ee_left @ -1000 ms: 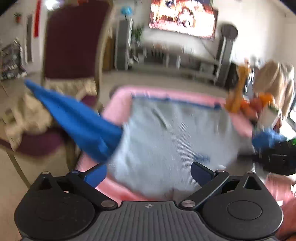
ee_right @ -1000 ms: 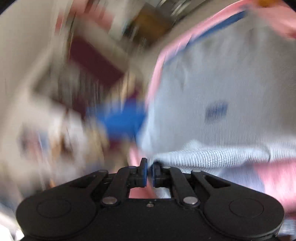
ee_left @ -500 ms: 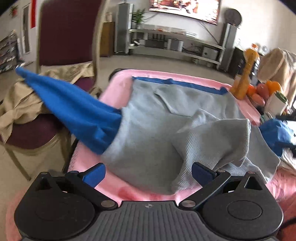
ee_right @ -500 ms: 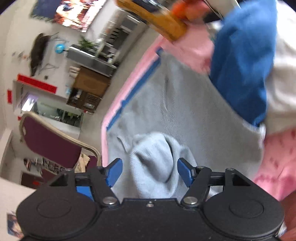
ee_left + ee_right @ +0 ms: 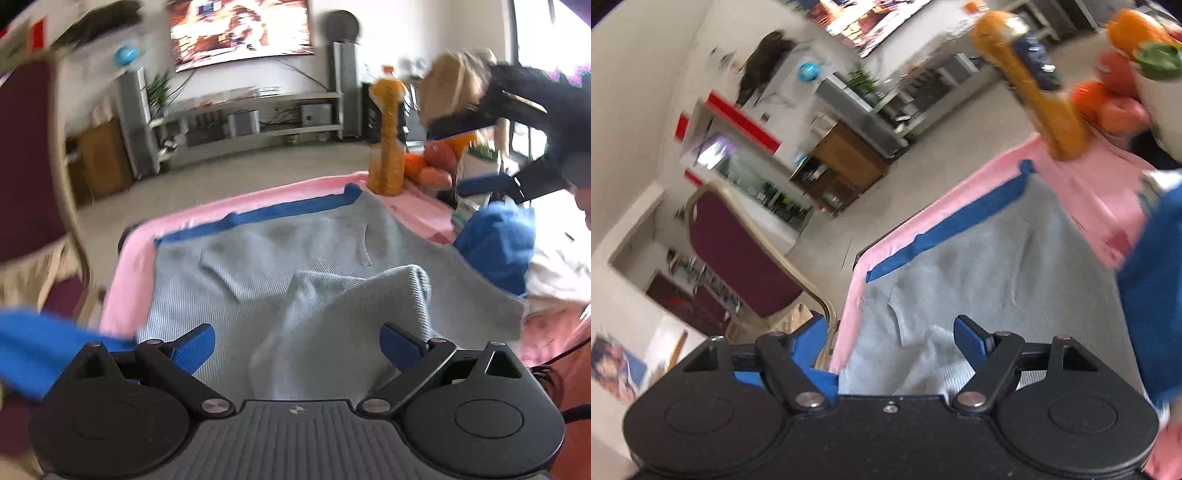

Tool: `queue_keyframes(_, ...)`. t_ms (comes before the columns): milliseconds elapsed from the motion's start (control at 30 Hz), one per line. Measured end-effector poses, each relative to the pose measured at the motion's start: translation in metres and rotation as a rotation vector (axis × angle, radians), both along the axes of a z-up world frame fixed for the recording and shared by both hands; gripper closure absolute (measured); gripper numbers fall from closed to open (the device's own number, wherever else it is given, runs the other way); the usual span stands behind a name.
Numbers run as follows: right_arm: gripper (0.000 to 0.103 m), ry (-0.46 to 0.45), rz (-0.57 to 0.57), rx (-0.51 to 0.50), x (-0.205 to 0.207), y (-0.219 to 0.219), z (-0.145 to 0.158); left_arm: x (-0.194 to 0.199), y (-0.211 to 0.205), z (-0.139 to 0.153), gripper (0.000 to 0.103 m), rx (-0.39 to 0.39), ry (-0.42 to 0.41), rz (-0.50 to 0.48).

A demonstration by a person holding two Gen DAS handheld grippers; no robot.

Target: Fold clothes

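Observation:
A grey sweater (image 5: 295, 258) with a blue hem (image 5: 266, 216) lies spread on the pink-covered table (image 5: 221, 203). One grey flap (image 5: 351, 306) is folded over onto its middle. A blue sleeve (image 5: 40, 343) trails off the left edge, and the other blue sleeve (image 5: 498, 247) is bunched at the right. My left gripper (image 5: 295, 341) is open above the near edge, with the flap lying beyond its pads. My right gripper (image 5: 890, 328) is still opening, with nothing pressed between its blue pads. It hovers over the sweater (image 5: 997, 280).
A maroon chair (image 5: 738, 251) stands off the table's left side, draped with beige cloth (image 5: 26, 273). An orange bottle (image 5: 386, 147) and fruit (image 5: 432, 162) stand at the far right corner. White fabric (image 5: 554, 273) lies at the right.
The right gripper went from shut on grey cloth to open and lifted away. The cloth it let go now lies folded over the sweater. The left gripper swung right and stayed open.

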State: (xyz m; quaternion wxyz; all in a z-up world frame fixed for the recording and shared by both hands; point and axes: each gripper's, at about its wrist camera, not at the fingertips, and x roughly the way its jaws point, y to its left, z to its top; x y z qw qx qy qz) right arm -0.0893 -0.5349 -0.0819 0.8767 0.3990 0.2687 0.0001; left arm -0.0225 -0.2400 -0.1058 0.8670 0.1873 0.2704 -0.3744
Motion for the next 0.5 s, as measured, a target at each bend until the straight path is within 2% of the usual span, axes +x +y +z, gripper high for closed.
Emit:
queue_keyframes(67,0.031,0.083,0.021,-0.033,0.013,0.001,-0.014,0.017,-0.006,-0.007,0.005,0.008,0.018,0.022)
queue_keyframes(167,0.032,0.212,0.058,-0.043,0.022,0.007,-0.039,0.042,0.003,-0.017,0.004,-0.050,0.108,0.097)
queue_keyframes(267,0.032,0.256,0.104,-0.012,0.024,0.018,-0.053,0.056,0.013,-0.022,0.004,-0.079,0.158,0.180)
queue_keyframes(333,0.032,0.273,0.105,-0.043,0.033,0.027,-0.054,0.061,0.019,-0.019,0.004,-0.099,0.167,0.219)
queue_keyframes(367,0.046,0.291,0.092,-0.079,0.038,0.032,-0.054,0.063,0.023,-0.017,0.004,-0.114,0.169,0.233)
queue_keyframes(400,0.066,0.319,0.061,-0.135,0.043,0.038,-0.055,0.064,0.026,-0.015,0.004,-0.128,0.169,0.244)
queue_keyframes(433,0.092,0.341,0.035,-0.181,0.046,0.043,-0.054,0.066,0.030,-0.013,0.004,-0.139,0.166,0.256)
queue_keyframes(467,0.093,0.333,0.017,-0.195,0.046,0.047,-0.051,0.067,0.034,-0.011,0.004,-0.152,0.162,0.272)
queue_keyframes(500,0.093,0.288,-0.006,-0.197,0.042,0.051,-0.044,0.069,0.039,-0.009,0.004,-0.168,0.165,0.288)
